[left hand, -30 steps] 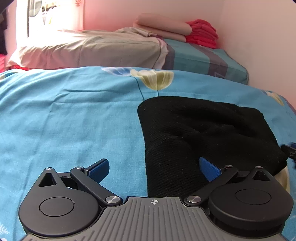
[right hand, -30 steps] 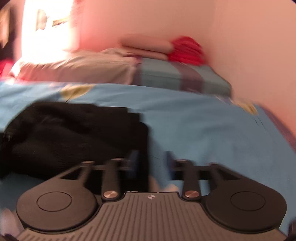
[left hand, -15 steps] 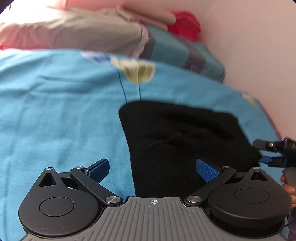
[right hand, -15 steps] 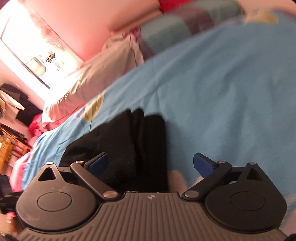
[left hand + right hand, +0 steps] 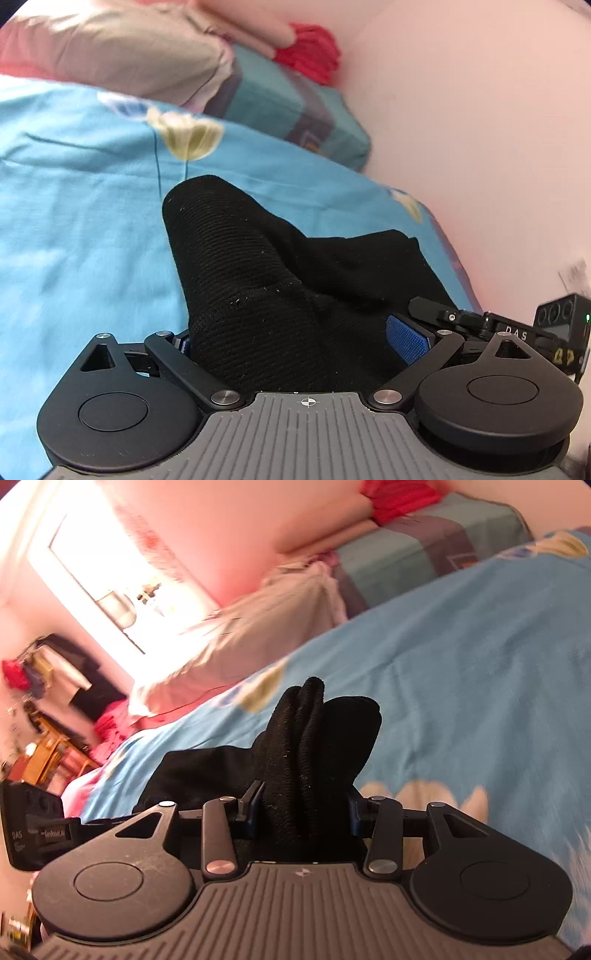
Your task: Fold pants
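right claw [image 5: 301, 812] just closed, pinching bunched pants [image 5: 314, 746] edge, left claw [image 5: 295, 339] spread around pants fold, pads apart, open bed [image 5: 74, 229] to its left, wall [image 5: 480, 147] close on right

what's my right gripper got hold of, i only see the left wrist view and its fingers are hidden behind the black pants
Observer: In the right wrist view, the right gripper is clamped on a thick bunch of the pants. Its jaws have just been closing on it.
Operator: one layer or more
Observer: More. Several folded layers stand upright inside the grip, sticking up above the blue bedsheet.
Operator: what's at the far end of the room on that side
Observer: A bright window, which your view does not show.
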Motion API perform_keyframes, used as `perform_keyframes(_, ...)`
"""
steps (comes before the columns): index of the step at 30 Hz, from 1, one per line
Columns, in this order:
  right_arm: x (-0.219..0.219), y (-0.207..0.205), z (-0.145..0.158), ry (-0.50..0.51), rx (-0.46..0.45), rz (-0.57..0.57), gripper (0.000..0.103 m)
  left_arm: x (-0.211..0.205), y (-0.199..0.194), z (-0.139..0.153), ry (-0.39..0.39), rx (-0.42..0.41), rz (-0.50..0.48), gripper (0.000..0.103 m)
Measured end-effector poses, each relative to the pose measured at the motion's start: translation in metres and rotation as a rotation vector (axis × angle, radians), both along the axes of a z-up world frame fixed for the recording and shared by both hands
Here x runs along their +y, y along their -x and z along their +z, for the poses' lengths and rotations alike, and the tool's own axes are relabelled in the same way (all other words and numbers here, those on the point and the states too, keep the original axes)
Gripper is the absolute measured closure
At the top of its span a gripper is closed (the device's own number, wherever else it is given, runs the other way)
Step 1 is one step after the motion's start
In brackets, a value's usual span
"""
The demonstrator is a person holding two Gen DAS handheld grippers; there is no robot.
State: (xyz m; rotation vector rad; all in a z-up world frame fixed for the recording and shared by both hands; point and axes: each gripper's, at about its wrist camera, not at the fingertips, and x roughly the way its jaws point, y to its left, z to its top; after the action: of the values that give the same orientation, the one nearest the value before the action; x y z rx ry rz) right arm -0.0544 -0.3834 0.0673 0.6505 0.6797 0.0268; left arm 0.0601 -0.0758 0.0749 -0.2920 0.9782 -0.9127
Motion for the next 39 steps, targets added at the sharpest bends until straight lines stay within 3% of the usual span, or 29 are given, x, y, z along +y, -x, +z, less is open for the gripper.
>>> perform_keyframes(3, 0.015, 0.038, 0.014, -0.022, -0.039, 0.028, 0.054, 0.018, 0.046, 0.013, -0.029, -0.061, -0.007, 0.000)
perform_keyframes(6, 0.029, 0.069, -0.003, -0.027, 0.001, 0.055, 0.048, 0.026, 0.082, 0.001, -0.144, -0.099, 0.007, 0.000)
perform_keyframes(8, 0.042, 0.075, -0.023, 0.112, 0.107, 0.035, 0.046, 0.024, 0.097, -0.018, -0.286, -0.120, 0.037, 0.000)
perform_keyframes(9, 0.049, 0.081, -0.023, 0.239, 0.123, -0.017, 0.033, 0.022, 0.103, -0.029, -0.361, -0.129, 0.066, 0.000)
perform_keyframes(10, 0.056, 0.088, -0.017, 0.321, 0.079, -0.058, 0.031, 0.025, 0.108, -0.032, -0.374, -0.146, 0.097, 0.000)
perform_keyframes(13, 0.086, 0.096, 0.014, 0.513, -0.068, -0.108, 0.031, 0.026, 0.118, -0.030, -0.364, -0.176, 0.142, 0.000)
perform_keyframes(16, 0.112, 0.082, 0.021, 0.568, -0.141, 0.004, 0.039, 0.021, 0.124, -0.026, -0.398, -0.198, 0.163, 0.000)
perform_keyframes(18, 0.120, 0.064, 0.009, 0.572, -0.122, 0.103, 0.049, 0.019, 0.126, -0.024, -0.411, -0.206, 0.175, 0.000)
perform_keyframes(20, 0.114, 0.041, -0.014, 0.620, -0.010, 0.089, 0.062, 0.019, 0.127, -0.022, -0.415, -0.198, 0.182, 0.000)
perform_keyframes(22, 0.093, 0.034, -0.021, 0.631, 0.065, -0.058, 0.051, 0.020, 0.126, -0.023, -0.417, -0.192, 0.187, 0.000)
perform_keyframes(24, 0.087, 0.048, -0.007, 0.580, 0.006, -0.107, 0.053, 0.017, 0.123, -0.024, -0.426, -0.197, 0.188, 0.000)
perform_keyframes(28, 0.120, 0.069, -0.001, 0.676, -0.030, -0.004, 0.049, 0.016, 0.124, -0.025, -0.439, -0.209, 0.192, 0.000)
perform_keyframes(31, 0.125, 0.082, -0.021, 0.710, 0.035, 0.002, 0.045, 0.016, 0.126, -0.026, -0.440, -0.215, 0.194, 0.000)
perform_keyframes(33, 0.112, 0.100, -0.028, 0.656, 0.023, -0.026, 0.037, 0.017, 0.126, -0.026, -0.440, -0.215, 0.191, 0.000)
perform_keyframes(36, 0.098, 0.114, -0.025, 0.563, 0.029, -0.076, 0.035, 0.016, 0.127, -0.026, -0.448, -0.228, 0.193, 0.000)
perform_keyframes(39, 0.109, 0.119, -0.017, 0.600, 0.026, -0.090, 0.035, 0.014, 0.129, -0.025, -0.460, -0.239, 0.204, 0.000)
